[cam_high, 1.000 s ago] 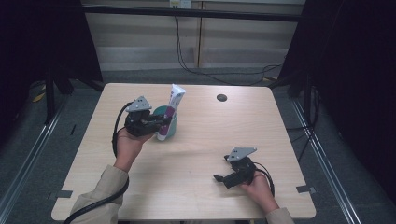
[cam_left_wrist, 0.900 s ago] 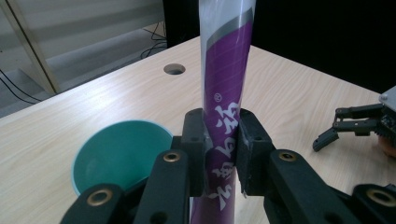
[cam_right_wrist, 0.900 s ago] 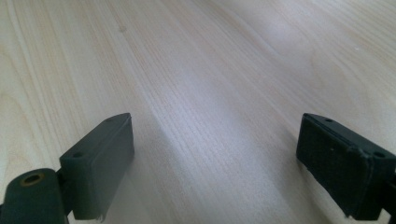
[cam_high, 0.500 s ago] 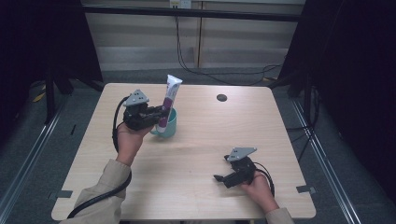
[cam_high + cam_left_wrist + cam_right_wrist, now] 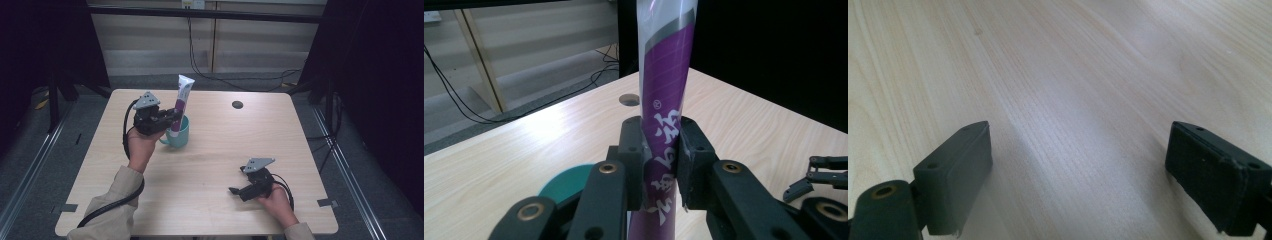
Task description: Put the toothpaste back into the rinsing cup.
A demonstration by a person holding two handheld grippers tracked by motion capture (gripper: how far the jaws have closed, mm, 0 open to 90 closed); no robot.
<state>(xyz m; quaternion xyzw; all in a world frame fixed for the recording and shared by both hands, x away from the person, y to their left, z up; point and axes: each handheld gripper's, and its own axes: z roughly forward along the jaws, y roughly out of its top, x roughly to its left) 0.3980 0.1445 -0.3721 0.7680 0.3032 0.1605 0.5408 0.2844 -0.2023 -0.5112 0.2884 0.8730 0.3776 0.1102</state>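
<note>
left tongs (image 5: pixel 172 117) clamp the purple tube (image 5: pixel 180 102) over the teal cup (image 5: pixel 178 134); lower it straight in. right tongs (image 5: pixel 237 186) gape empty.

The left gripper (image 5: pixel 170 117) has lifted the toothpaste tube (image 5: pixel 180 102) higher in the cup (image 5: pixel 179 136).

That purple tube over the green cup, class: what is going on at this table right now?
A person works at a wooden table with a gripper in each hand. The left gripper is clamped on a purple and white tube, holding it nearly upright with its lower end in or just over the teal cup; which of the two cannot be told. The right gripper lies low near the table's front edge, jaws wide apart, with nothing between them.
</note>
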